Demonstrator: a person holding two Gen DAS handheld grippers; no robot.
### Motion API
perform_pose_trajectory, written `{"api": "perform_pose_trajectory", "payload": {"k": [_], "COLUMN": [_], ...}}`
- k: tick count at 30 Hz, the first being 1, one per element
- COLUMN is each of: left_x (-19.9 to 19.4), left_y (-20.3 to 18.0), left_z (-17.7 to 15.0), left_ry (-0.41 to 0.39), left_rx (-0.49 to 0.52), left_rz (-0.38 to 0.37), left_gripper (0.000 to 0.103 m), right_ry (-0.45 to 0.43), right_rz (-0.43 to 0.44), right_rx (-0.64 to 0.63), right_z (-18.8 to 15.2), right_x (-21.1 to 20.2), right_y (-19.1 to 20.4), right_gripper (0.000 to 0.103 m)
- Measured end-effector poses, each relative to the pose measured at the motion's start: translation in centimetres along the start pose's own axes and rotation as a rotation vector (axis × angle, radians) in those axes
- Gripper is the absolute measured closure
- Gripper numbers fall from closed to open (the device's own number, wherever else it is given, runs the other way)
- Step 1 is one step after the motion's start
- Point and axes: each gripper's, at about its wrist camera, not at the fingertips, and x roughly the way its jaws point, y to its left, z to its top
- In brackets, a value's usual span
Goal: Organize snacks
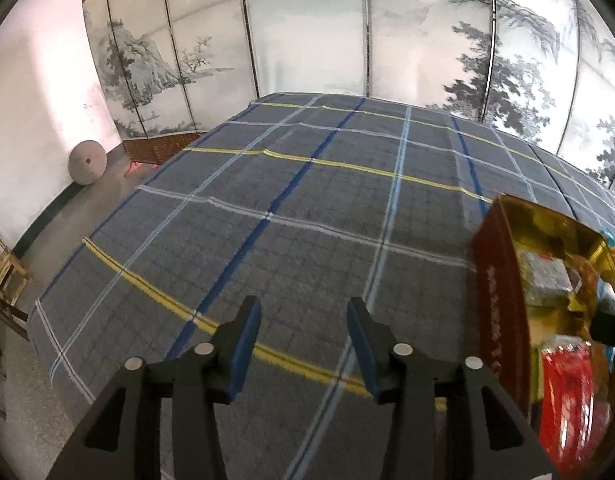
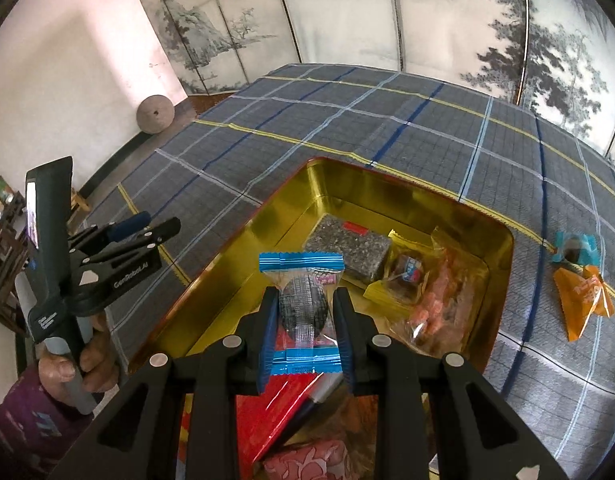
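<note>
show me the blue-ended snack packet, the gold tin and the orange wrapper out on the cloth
blue-ended snack packet (image 2: 303, 300), right wrist view, its clear middle between the gripper fingers
gold tin (image 2: 387, 184), right wrist view, its far inner wall
orange wrapper (image 2: 583, 296), right wrist view, its flat orange body

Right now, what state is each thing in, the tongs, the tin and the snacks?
Left tongs: open, empty, over the checked cloth.
Right tongs: shut on the blue-ended snack, held above the tin.
Tin: lidless, holding several wrapped snacks.
Dark square snack: lying in the tin.
Orange packet: lying on the cloth, outside the tin.
Teal-wrapped snack: on the cloth beside the orange packet.
</note>
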Motion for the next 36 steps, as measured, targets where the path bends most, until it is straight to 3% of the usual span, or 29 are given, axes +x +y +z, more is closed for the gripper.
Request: {"api": "perform_pose_trajectory", "payload": {"k": [9,24,36], "left_x": [1.5,2.0,2.0], "left_y": [0.7,0.3,0.2], "left_z": [1.1,1.0,1.0], "left_ry": [0.021,0.04,0.039], "left_rx": [-0.05,-0.025,-0.018], "left_rz": [0.003,0.016,0.042], "left_gripper": [0.054,0.054,0.054], "right_ry": [0.01,0.023,-0.03], "right_rz": [0.007,0.027,0.057], "right_rx": [0.013,0.015,0.037], "right_z": [0.6,1.1,0.8], "right_x": [1.2,2.4,1.2], "right_y": [0.0,0.2,-0.3], "right_gripper": [0.079,0.077,0.076]}}
